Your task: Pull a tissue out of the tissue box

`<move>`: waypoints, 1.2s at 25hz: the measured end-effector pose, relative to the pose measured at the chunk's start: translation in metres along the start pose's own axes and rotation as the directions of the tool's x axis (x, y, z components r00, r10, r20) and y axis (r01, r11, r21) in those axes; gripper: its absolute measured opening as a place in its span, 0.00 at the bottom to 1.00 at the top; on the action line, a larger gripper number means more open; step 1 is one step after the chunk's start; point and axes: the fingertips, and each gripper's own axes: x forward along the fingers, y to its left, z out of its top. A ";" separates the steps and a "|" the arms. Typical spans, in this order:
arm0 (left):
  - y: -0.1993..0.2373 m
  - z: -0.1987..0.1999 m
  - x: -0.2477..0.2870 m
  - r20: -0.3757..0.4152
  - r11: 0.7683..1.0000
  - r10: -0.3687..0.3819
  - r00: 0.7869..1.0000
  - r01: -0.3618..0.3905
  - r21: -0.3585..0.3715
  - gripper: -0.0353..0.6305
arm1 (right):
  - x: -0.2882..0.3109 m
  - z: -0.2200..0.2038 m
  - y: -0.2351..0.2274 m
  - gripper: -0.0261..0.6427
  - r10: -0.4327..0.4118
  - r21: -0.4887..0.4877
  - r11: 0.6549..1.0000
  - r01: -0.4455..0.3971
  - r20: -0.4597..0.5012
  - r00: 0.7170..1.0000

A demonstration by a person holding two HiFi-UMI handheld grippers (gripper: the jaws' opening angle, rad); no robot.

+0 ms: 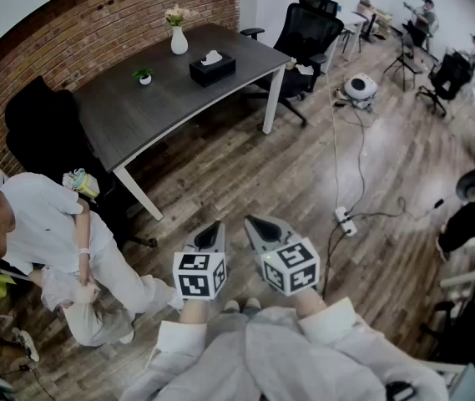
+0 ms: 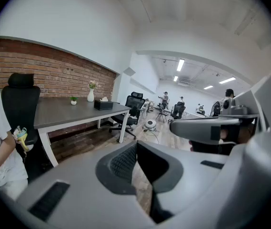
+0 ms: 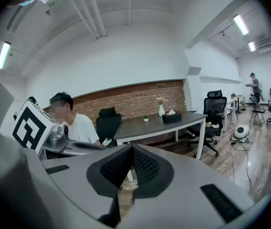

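A black tissue box [image 1: 212,68] with a white tissue sticking up stands on the dark grey table [image 1: 145,107] far across the room. The same tissue box [image 2: 103,104] shows small in the left gripper view, and the tissue box [image 3: 172,118] sits small on the table in the right gripper view. My left gripper [image 1: 213,234] and right gripper [image 1: 256,227] are held side by side close to my body, over the wooden floor, well short of the table. Both are shut with nothing between their jaws.
A white vase [image 1: 179,38] with flowers and a small potted plant [image 1: 144,77] share the table. Black office chairs [image 1: 308,32] stand behind it. A person in white [image 1: 45,224] crouches at the left. A power strip and cables [image 1: 346,220] lie on the floor.
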 end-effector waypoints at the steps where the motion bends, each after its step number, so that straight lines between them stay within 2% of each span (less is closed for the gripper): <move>1: 0.000 0.001 0.001 0.000 1.000 -0.001 1.000 0.001 0.001 0.06 | 0.000 0.001 -0.001 0.05 0.000 0.001 1.000 0.000 0.001 1.000; 14: 0.005 0.006 0.008 0.001 1.000 0.009 1.000 -0.009 -0.007 0.06 | 0.010 0.009 0.002 0.05 0.051 -0.004 0.999 -0.051 0.013 0.999; 20: -0.006 0.020 0.006 0.079 0.998 -0.053 0.995 0.055 -0.016 0.06 | 0.004 0.023 -0.010 0.05 0.059 0.045 0.997 -0.064 0.100 0.993; 25: 0.000 0.026 0.010 0.095 1.000 0.010 0.995 -0.009 -0.002 0.06 | -0.003 0.029 -0.030 0.06 0.051 0.037 0.998 -0.055 0.115 0.992; 27: 0.001 0.029 0.011 0.101 1.000 0.030 0.994 -0.030 -0.002 0.07 | -0.002 0.029 -0.034 0.16 0.061 0.023 0.998 -0.064 0.112 0.992; 30: -0.003 0.031 0.013 0.107 0.999 0.044 0.993 -0.043 -0.011 0.23 | -0.004 0.024 -0.038 0.20 0.071 0.019 0.997 -0.073 0.101 0.992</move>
